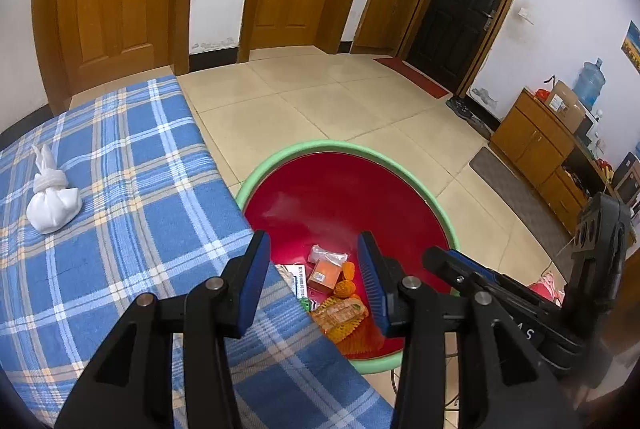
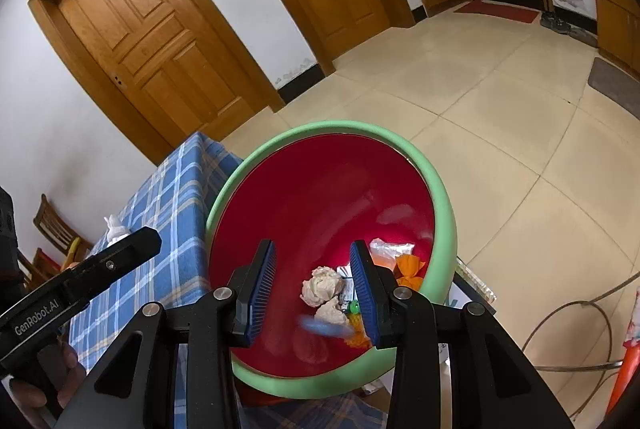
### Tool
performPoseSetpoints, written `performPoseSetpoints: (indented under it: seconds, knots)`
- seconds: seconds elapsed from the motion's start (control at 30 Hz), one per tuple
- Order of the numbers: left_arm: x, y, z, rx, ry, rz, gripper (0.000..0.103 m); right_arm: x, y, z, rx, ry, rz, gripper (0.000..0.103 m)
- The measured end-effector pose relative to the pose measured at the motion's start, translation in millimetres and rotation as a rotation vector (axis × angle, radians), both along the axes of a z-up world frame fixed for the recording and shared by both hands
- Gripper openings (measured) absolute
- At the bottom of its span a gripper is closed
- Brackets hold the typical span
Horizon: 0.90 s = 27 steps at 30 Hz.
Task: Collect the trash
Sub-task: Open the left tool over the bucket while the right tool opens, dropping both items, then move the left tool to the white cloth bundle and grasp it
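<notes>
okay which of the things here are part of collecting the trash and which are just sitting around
Part of the job:
red bin with green rim
crumpled tissues
orange box
white knotted bag

Just lying about:
water jug
cardboard box
grey mat

Your right gripper point(image 2: 312, 285) over the bin point(image 2: 440, 197)
Jaws apart, nothing between them; crumpled paper wads point(image 2: 322, 287) and orange scraps point(image 2: 410, 269) below.

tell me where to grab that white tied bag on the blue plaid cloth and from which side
Take the white tied bag at the cinched neck just under its two upright tails, coming from above with the left gripper. The body below is round and soft, likely to slip or bulge between the pads, while the knot is narrow and stands clear of the plaid cloth, with open space all around it.
</notes>
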<state>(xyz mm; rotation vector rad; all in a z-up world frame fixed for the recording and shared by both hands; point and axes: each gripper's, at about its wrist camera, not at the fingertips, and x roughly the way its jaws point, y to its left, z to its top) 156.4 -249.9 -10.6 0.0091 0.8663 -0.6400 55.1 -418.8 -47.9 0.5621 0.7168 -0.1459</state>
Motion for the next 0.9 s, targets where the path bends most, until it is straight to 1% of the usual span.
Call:
performPoseSetpoints:
  seconds: [0.2, 0.33, 0.4, 0.43, 0.47, 0.63, 0.8, 0.9]
  knots:
    - [6.0, 16.9, 1.7, 0.006, -0.011, 0.048, 0.046, 0.2, 2.5, 1.5, -0.005, 0.003, 0.0, 0.04]
    - [16.3, 36.4, 1.9, 0.034, -0.027, 0.105, 0.047, 0.1, 5.8, 2.0, -0.009, 0.009, 0.006, 0.041]
    - [23.2, 49.5, 2.6, 0.044, -0.035, 0.142, 0.048, 0.4, 8.6, 2.0, -0.012, 0.013, 0.008, 0.044]
    - [26.7, 55.0, 2.9, 0.05, -0.04, 0.159, 0.049, 0.2, 9.3, 2.0, -0.012, 0.012, 0.008, 0.047]
    - [31.1, 61.6, 3.2, 0.058, -0.045, 0.181, 0.051, 0.3, 10.2, 2.0, -0.011, 0.011, 0.009, 0.049]
    - [51.0, 89.7, 1.6, 0.083, -0.054, 0.267, 0.054, 1.4, 13.5, 0.5, -0.016, 0.021, 0.007, 0.052]
    - [68.3, 114.8, -6.9, 0.11, -0.05, 0.339, 0.056, 5.9, 17.2, -2.5, -0.023, 0.042, 0.001, 0.055]
    - [78.8, 127.2, -16.4, 0.141, -0.04, 0.375, 0.062, 8.5, 19.9, -3.0, -0.027, 0.054, 0.0, 0.056]
